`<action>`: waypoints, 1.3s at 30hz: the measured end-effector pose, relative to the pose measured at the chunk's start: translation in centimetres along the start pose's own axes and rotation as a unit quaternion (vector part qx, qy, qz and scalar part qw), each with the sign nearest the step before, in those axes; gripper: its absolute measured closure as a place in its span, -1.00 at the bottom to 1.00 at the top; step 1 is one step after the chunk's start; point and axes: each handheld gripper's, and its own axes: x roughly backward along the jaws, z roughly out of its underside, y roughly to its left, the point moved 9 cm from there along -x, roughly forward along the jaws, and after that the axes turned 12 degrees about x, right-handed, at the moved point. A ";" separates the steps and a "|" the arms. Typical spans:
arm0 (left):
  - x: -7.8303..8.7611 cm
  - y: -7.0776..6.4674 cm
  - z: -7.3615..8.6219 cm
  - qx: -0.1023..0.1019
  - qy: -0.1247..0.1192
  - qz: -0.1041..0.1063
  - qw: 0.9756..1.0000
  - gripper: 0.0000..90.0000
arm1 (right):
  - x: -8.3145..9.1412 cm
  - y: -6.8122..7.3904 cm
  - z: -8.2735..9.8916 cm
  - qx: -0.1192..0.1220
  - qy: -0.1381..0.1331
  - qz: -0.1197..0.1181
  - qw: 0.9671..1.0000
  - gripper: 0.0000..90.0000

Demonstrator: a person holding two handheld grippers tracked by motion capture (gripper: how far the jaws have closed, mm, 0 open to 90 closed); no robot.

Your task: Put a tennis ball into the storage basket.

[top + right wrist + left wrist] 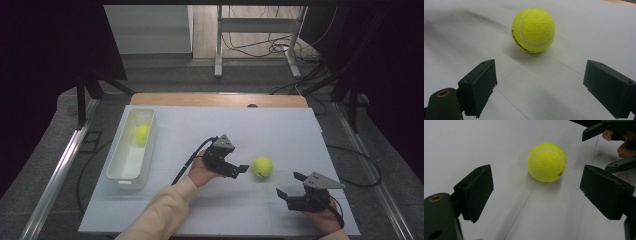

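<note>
Yellow felt marks the thing in hand: a tennis ball (262, 167) lying loose on the white table cover (280, 130), right of the middle and towards the near edge; the left gripper (241, 170) is just beside it on its left, jaws spread wide with nothing between them, and in the left gripper view the ball (547, 162) sits ahead of the gap, a little off to the right of its middle; the right gripper (290, 184) waits near the ball on its near right side, jaws likewise wide and empty, the ball (533, 30) well ahead of them in the right gripper view; a second ball (142, 133) already lies in the white tub (131, 177) at the far left, so the step looks like fetching this one to join it; to do it well, I would shift the left gripper until the ball is centred between the jaws, keep low so the pads meet its widest part, then close gently; a nudge from one jaw alone would likely send it rolling towards the right gripper.
</note>
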 end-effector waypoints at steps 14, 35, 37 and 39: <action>-2.0 -0.6 -0.3 -0.010 0.023 0.008 1.000 -0.73 | 0.0 0.0 0.0 0.000 0.000 -0.001 1.000 -0.74; -5.1 -1.5 -1.1 -0.008 0.044 0.018 0.999 -0.73 | 0.0 0.0 0.0 0.002 0.001 -0.001 1.000 -0.74; -5.4 -1.6 -1.1 -0.009 0.045 0.018 0.999 -0.73 | 0.0 0.0 0.0 0.002 0.001 -0.001 1.000 -0.74; -5.5 -1.6 -1.1 -0.008 0.046 0.018 0.999 -0.73 | 0.0 0.0 0.0 0.002 0.001 -0.001 1.000 -0.74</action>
